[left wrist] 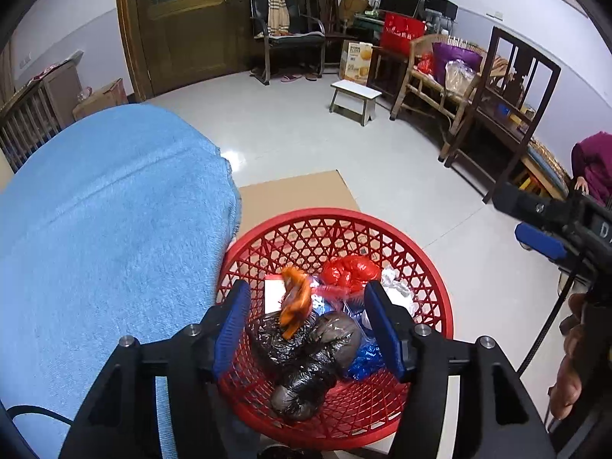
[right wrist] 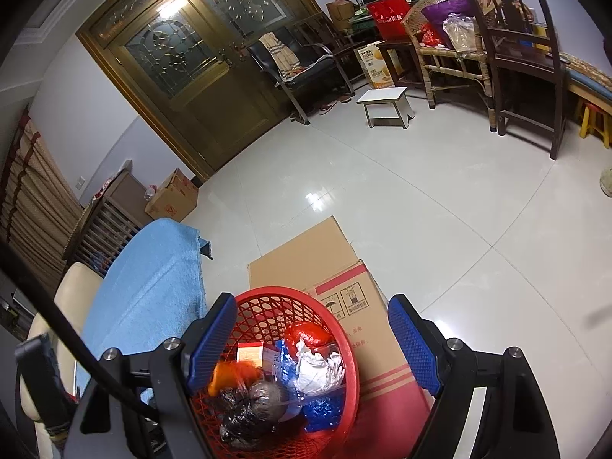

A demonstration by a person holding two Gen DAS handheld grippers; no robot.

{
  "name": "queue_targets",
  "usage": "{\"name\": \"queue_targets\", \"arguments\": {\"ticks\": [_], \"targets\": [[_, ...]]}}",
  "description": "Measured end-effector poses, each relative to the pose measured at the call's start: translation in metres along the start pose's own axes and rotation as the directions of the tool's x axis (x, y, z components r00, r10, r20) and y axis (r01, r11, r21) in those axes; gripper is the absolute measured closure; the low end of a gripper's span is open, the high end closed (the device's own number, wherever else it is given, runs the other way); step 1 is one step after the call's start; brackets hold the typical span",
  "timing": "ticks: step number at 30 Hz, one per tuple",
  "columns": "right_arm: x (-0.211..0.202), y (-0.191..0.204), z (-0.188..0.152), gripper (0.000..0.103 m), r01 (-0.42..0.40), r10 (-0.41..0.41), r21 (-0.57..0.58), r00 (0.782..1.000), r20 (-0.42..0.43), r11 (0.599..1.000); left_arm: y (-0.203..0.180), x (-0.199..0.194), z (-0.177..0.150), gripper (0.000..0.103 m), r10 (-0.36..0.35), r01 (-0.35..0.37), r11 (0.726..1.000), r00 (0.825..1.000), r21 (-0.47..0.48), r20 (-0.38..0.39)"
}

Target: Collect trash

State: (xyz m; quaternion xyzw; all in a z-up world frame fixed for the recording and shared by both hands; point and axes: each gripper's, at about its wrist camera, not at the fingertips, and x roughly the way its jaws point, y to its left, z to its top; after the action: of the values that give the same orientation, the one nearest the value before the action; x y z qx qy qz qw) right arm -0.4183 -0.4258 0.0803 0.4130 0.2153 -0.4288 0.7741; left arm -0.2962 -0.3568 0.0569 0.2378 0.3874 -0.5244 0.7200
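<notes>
A red mesh basket [left wrist: 420,267] sits on flattened cardboard [left wrist: 298,195] beside a blue towel-covered table [left wrist: 114,229]. It holds trash: black bags [left wrist: 306,363], a red bag [left wrist: 348,269], white and blue wrappers. A blurred orange wrapper [left wrist: 294,300] is in the air between my left fingers, above the trash. My left gripper [left wrist: 308,325] is open over the basket. My right gripper [right wrist: 311,344] is open and empty above the basket [right wrist: 264,306], where the orange wrapper [right wrist: 233,376] shows blurred. The right gripper also shows at the right edge of the left wrist view [left wrist: 543,237].
Tiled floor [left wrist: 382,160] spreads beyond the cardboard. A small white stool [left wrist: 355,95], chairs [left wrist: 505,114] and a cluttered bench stand along the far and right walls. A wooden double door [left wrist: 183,30] is at the back. A cardboard box [right wrist: 172,195] sits by the left wall.
</notes>
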Motion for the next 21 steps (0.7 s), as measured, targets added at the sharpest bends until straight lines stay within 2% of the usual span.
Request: {"name": "queue_targets", "arguments": {"ticks": [19,21], "targets": [[-0.015,0.039,-0.015,0.019,0.001,-0.002,-0.076,1.000,-0.007,0.997,0.034,-0.055,-0.018,0.035,-0.006,0.014,0.997,0.994,-0.077,0.105],[-0.017,0.042,-0.017,0.019,0.005,-0.005,-0.082,1.000,-0.004,0.997,0.041,-0.061,-0.022,0.032,0.009,0.001,0.996,0.993,-0.087,0.117]]}}
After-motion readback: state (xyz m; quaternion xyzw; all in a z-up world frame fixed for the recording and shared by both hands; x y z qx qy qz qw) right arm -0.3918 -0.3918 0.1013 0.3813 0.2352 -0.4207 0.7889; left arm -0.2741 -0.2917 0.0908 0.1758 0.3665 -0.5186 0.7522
